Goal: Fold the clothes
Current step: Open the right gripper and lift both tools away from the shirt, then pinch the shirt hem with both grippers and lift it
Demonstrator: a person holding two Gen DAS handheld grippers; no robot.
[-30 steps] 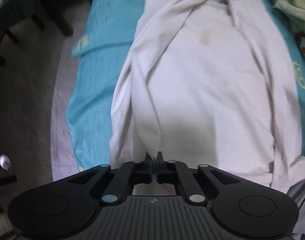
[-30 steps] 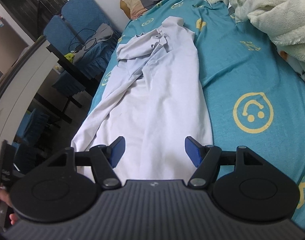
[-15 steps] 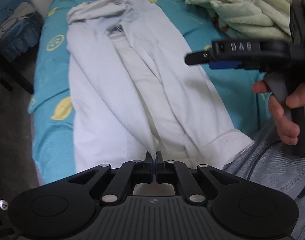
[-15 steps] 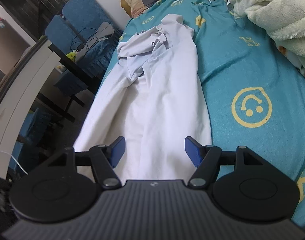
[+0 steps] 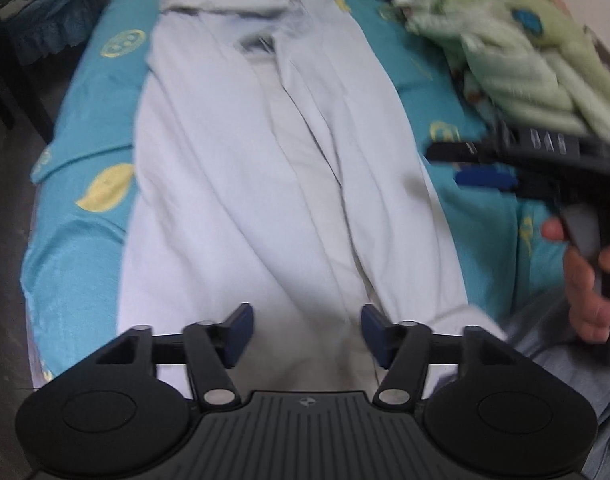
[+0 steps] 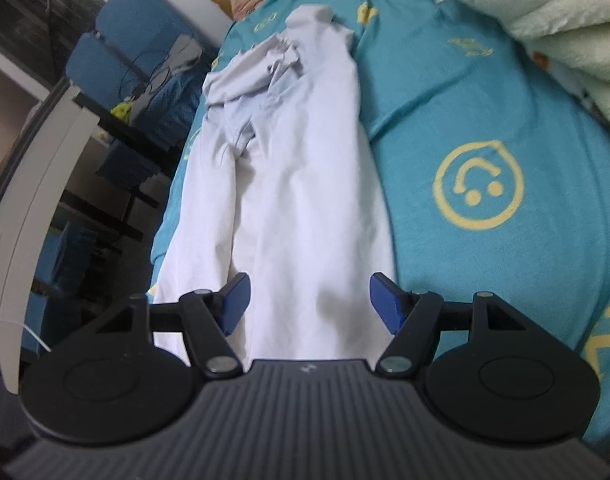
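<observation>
Jaws on my left gripper (image 5: 303, 330) are opening right now; a second ago they were pinched tight on a fold of the white garment (image 5: 273, 184), and now the blue pads stand apart with only loose cloth lying below the gap, nothing pressed between them. So I have just let go of the edge I was carrying. My right gripper (image 6: 309, 306) hangs released as well, its pads wide above the near end of the same garment (image 6: 301, 208), gripping nothing; it has barely shifted in that time.

That garment lies lengthwise down the teal sheet (image 5: 85, 208), long and narrow, its sides laid in over the middle and its collar end bunched at the far end. In the left view the near hem reaches almost to my pads, and one corner spills off the bed's near edge toward my lap.

I judge the lengthwise fold is now set down, and the crosswise fold, near end to far end, is still to do. Both jaws are free for it.

Further out, my right hand (image 5: 589, 280) holds its gripper over the sheet to the right, and a green blanket (image 5: 517, 56) is heaped beyond it.
</observation>
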